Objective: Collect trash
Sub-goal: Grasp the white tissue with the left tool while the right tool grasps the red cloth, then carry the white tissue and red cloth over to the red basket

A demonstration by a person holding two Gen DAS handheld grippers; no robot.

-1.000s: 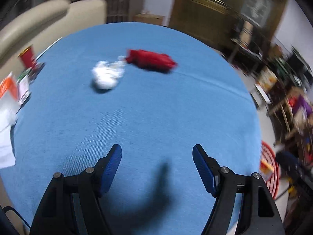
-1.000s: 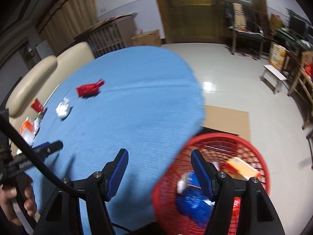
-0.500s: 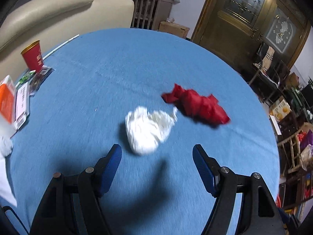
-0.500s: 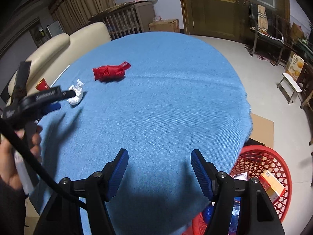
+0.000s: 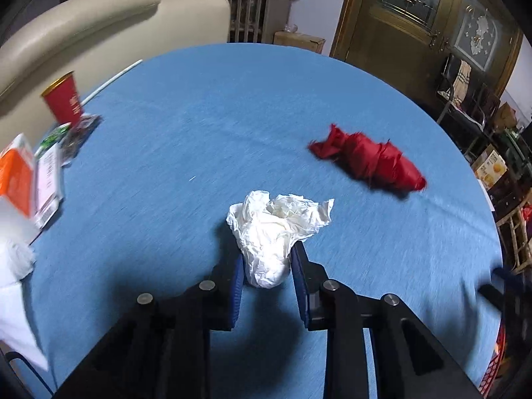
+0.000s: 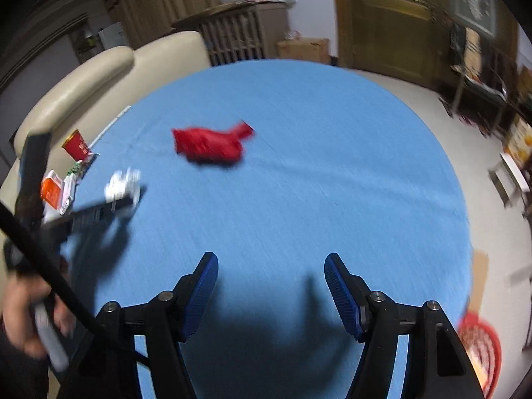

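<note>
We take the round table under its blue woven cloth (image 5: 266, 106) as landmark. Near its middle, the left claw (image 5: 266, 274) is clamped on the lower end of the crumpled white tissue wad (image 5: 277, 226), whose upper folds spread free above the pads. We judge the wad light, soft and compressible; it should lift without effort but may tear or slip if only a loose fold is pinched, so the dense core is the better hold. Toward the table's far right lies the crumpled red plastic wrapper (image 5: 372, 163), probably springy and slick; we would grip it across its bunched middle. The right claw (image 6: 271, 287) hangs over the table's near part, blue pads apart and empty.
</note>
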